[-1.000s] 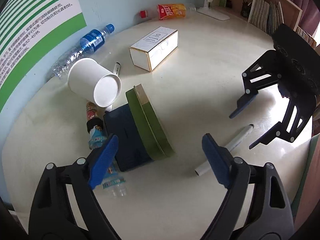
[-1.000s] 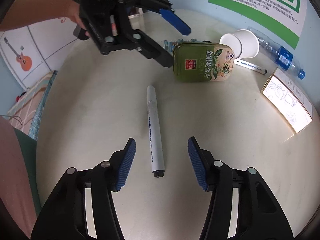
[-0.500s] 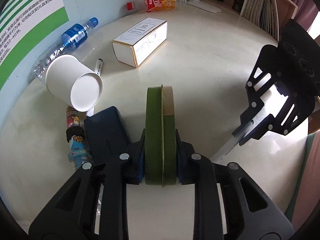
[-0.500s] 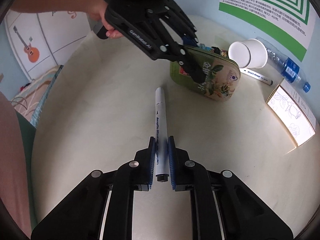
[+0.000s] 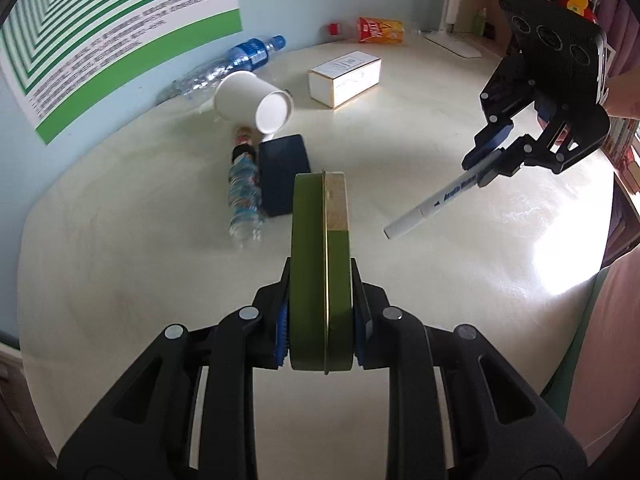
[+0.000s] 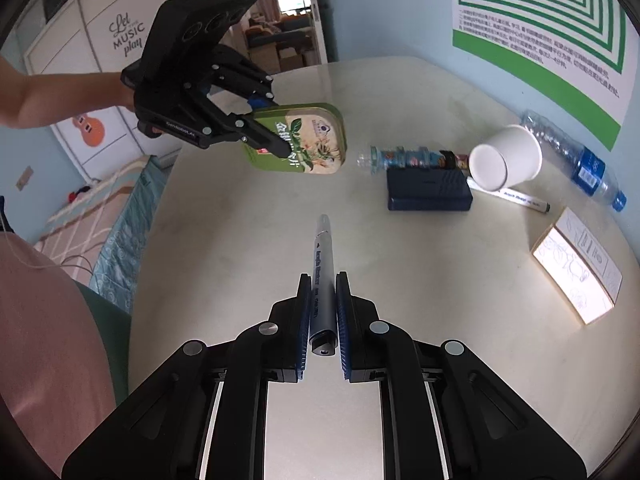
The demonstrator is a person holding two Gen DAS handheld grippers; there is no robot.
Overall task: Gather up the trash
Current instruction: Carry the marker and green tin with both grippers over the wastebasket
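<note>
My left gripper is shut on a green tea tin, held on edge above the table; the tin also shows in the right wrist view. My right gripper is shut on a white marker, lifted off the table; the marker also shows in the left wrist view. On the table lie a white paper cup, a small crushed bottle, a dark blue box and a clear blue-label bottle.
A white carton and an orange-label bottle lie farther back. A second marker lies by the cup. The round table meets the wall on the left. A lamp base and shelves stand at the back right.
Both grippers shut, the left on the tin and the right on the marker, then lifted them off the table. The tin has come away from the blue box.
</note>
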